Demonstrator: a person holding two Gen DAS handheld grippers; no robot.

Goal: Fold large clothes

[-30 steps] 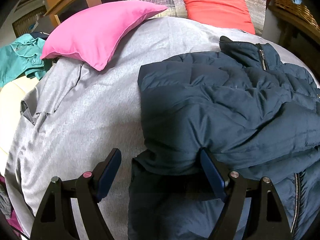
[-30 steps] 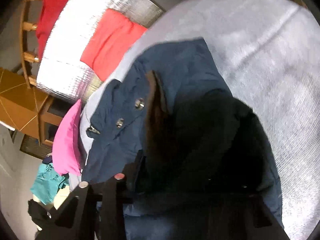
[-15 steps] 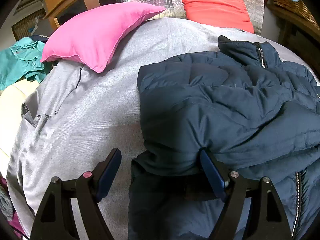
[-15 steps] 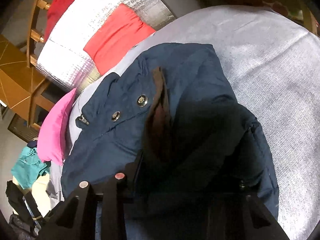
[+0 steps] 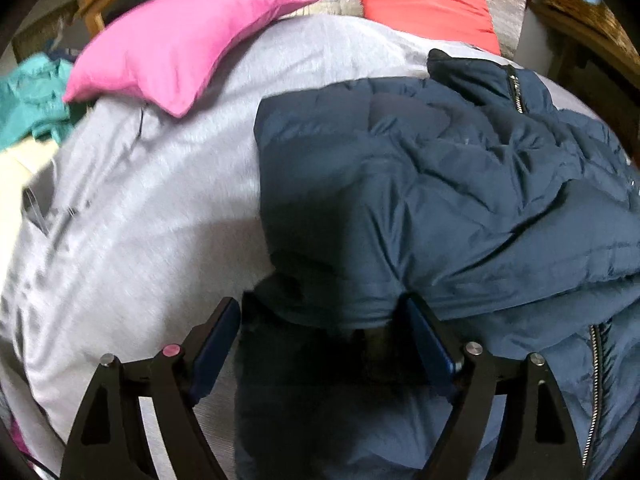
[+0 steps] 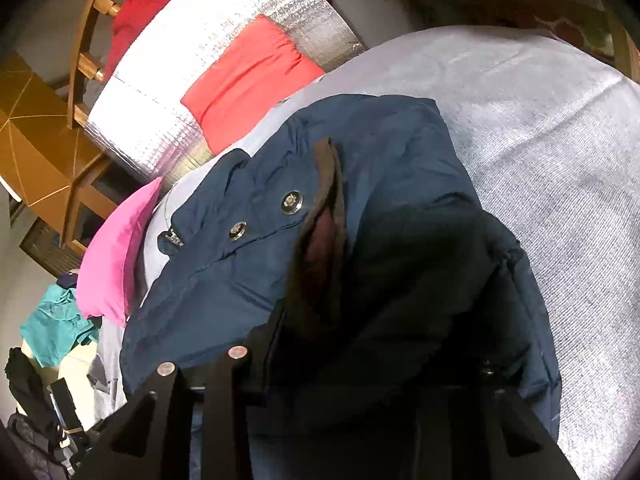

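Note:
A navy puffer jacket [image 5: 440, 184] lies bunched on the grey bed sheet [image 5: 140, 220], its zip showing at the right. My left gripper [image 5: 320, 304] straddles a fold at the jacket's near edge. Its jaws are opening: the right pad [image 5: 424, 340] is tucked against the fold and the left pad [image 5: 216, 344] stands just off it. In the right wrist view the jacket [image 6: 248, 280], with snaps and a brown collar lining, drapes over my right gripper [image 6: 372, 340]. Its jaws are opening with dark fabric bunched between them, and the right finger is hidden.
A pink pillow [image 5: 180, 48] and a red pillow [image 5: 424, 0] lie at the bed's far end against a silver quilted panel [image 6: 180, 80]. A teal garment [image 5: 28, 100] lies off the left side. Wooden furniture [image 6: 36, 152] stands behind. Bare sheet [image 6: 540, 160] stretches right of the jacket.
The right wrist view has rolled, bringing more of the collar, snaps and room into sight. The left gripper has barely moved; its jaws stand a touch wider.

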